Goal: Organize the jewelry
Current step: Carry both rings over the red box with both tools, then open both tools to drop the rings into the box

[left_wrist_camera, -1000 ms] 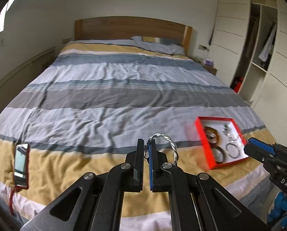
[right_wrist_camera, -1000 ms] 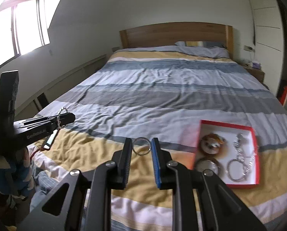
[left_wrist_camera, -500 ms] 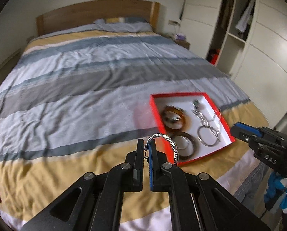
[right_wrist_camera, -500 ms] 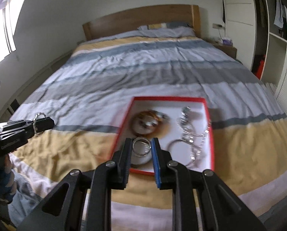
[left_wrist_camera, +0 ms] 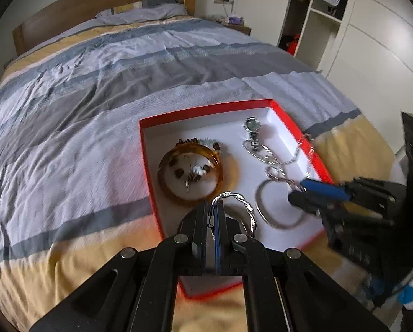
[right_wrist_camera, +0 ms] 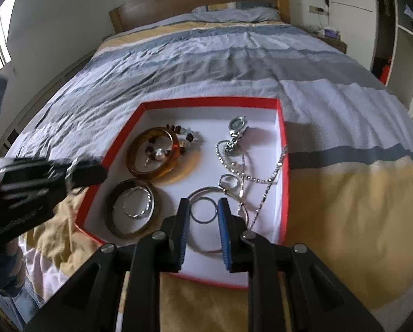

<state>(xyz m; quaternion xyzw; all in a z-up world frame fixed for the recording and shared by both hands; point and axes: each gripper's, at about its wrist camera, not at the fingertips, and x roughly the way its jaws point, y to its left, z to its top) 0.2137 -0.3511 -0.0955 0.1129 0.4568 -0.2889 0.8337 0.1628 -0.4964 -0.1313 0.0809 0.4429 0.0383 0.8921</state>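
1. Left gripper [left_wrist_camera: 211, 215]: jaws pressed together on the rim of a twisted silver bangle [left_wrist_camera: 238, 203], which stands up and to the right of the fingertips, above the near left part of the red box [left_wrist_camera: 203, 110].
2. Right gripper [right_wrist_camera: 203, 211]: jaws partly apart, a plain thin metal ring [right_wrist_camera: 203, 210] bridging the gap between the pads; it appears pinched across its width, above the near middle of the red box [right_wrist_camera: 210, 101].
3. Box contents: amber bangle [right_wrist_camera: 152, 153] with loose beads, dark bangle [right_wrist_camera: 134, 211] enclosing a twisted silver one, wristwatch [right_wrist_camera: 235, 130], rhinestone chain [right_wrist_camera: 270, 178] draped over the right wall, large silver hoop [right_wrist_camera: 206, 191].
4. Handling, judged: both held pieces are probably light, rigid and smooth, so liable to slip or pivot in the pads. A grip on the band itself suits them.
5. Release low over bare white floor; the chain looks limp and easily snagged.
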